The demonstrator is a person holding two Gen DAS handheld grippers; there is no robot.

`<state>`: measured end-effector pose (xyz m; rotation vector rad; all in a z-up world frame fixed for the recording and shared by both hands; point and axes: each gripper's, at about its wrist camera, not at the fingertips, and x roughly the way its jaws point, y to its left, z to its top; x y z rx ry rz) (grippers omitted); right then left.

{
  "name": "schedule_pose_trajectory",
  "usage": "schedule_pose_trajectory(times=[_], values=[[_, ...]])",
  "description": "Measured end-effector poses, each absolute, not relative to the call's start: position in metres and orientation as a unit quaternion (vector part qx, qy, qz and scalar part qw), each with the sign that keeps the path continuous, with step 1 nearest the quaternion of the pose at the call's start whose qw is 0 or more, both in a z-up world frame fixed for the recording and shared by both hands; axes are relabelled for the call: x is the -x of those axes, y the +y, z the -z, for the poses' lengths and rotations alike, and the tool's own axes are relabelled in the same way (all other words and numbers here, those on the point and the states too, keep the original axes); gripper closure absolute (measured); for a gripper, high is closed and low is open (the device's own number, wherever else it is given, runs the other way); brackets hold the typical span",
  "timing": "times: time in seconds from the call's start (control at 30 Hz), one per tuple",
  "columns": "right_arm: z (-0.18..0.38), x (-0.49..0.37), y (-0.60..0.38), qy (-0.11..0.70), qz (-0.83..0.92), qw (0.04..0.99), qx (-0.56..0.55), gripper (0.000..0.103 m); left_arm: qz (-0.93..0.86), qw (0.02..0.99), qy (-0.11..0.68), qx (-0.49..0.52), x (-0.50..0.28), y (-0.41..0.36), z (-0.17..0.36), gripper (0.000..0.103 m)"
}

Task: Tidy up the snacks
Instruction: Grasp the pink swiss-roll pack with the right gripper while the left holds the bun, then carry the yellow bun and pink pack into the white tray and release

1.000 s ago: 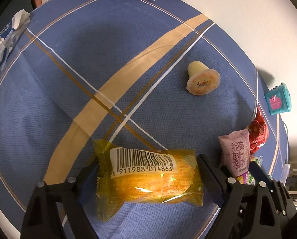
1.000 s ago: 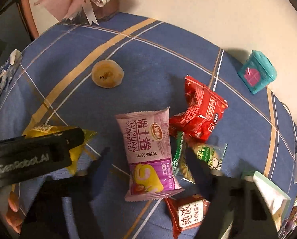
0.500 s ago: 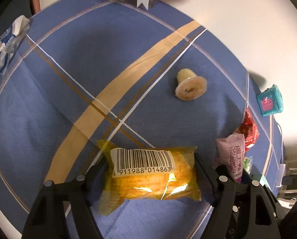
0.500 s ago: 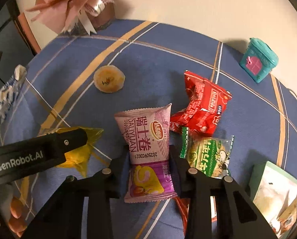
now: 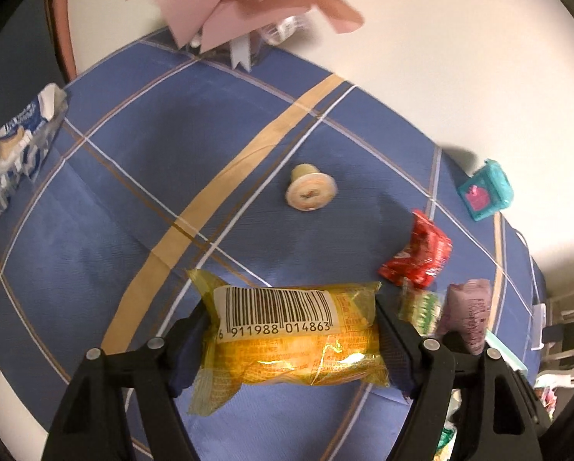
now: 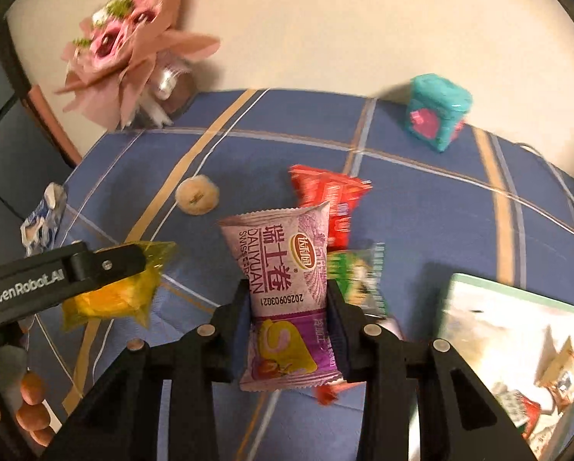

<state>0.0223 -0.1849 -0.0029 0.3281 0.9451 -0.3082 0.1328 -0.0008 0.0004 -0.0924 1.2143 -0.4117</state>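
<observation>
**Both claws loaded, packets off the cloth**

Near the front edge of the surface (image 5: 94, 176), the left claw (image 5: 290, 330) clamps a yellow packet (image 5: 294, 338) across its width, barcode up, as it did a second ago. The change is on the other side: the right claw (image 6: 288, 322), which stood wide around the purple Swiss-roll packet (image 6: 283, 288) a second ago and was closing on it half a second ago, now pinches it at the waist, and the packet seems raised off the cloth. That likely means each hand has a snack ready to carry. A green-rimmed box (image 6: 517, 330) holding other packets sits at the right edge and looks like the probable destination. Loose on the cloth are a red packet (image 6: 333, 196), a green packet (image 6: 360, 272) just beside it, and a jelly cup (image 5: 310, 193) toward the middle.
</observation>
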Motion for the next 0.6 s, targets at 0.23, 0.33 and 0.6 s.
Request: schedule_pose_trajectory(times=[0.23,0.33,0.6], values=[[-0.019,0.036,-0.246,0.417,0.226,0.859,-0.191,0.065,0.231,0.805,0.546,0.026,-0.102,-0.033,-0.022,0.023],[-0.026,0.066,-0.275,0.398,0.259,0.854,-0.216,0.065,0.252,0.803,0.54,0.013,-0.087,-0.053,-0.027,0.023],[-0.041,0.137,-0.332,0.36,0.339,0.833,-0.249,0.065,0.313,0.795,0.517,-0.052,-0.031,-0.121,-0.042,0.023]])
